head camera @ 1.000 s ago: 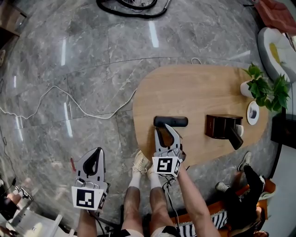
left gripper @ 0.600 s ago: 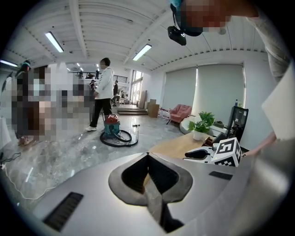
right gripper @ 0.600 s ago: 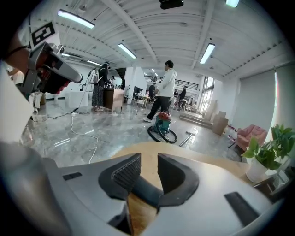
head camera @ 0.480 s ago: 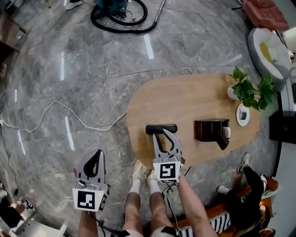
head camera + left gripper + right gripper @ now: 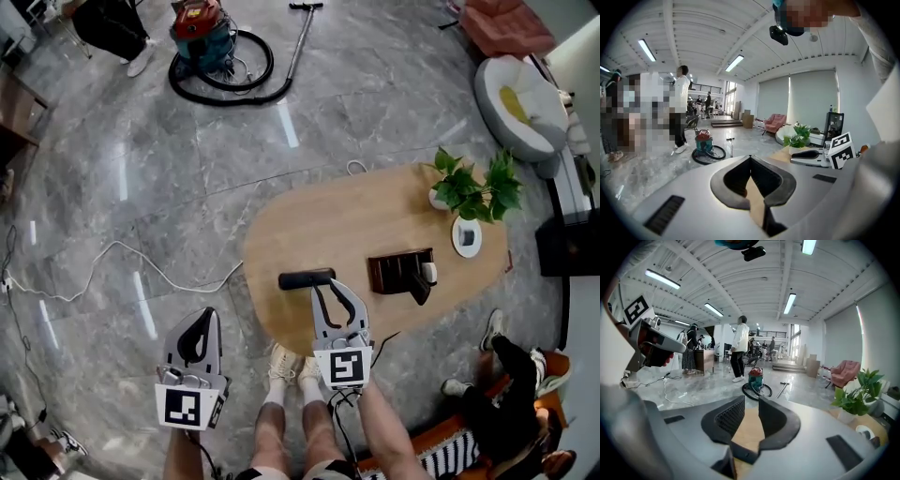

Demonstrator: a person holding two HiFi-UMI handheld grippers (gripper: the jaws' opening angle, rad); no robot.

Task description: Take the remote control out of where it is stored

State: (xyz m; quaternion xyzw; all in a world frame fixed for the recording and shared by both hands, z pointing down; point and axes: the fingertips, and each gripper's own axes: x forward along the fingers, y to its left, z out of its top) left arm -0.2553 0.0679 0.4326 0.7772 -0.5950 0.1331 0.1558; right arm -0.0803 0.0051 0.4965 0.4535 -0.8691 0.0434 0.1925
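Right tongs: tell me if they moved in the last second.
Yes. The right tongs shifted from the black remote's middle toward its right end, jaws just closing slightly, empty.

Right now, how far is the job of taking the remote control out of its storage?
Done, it seems: a black remote lies on the table, outside the dark holder. In hand: nothing; the right gripper, its jaws just closing a little, is empty, the left gripper shut. Left: apparently nothing.

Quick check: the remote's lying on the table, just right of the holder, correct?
Not quite. The remote is lying on the table, but left of the holder, not right of it. The head view shows this.
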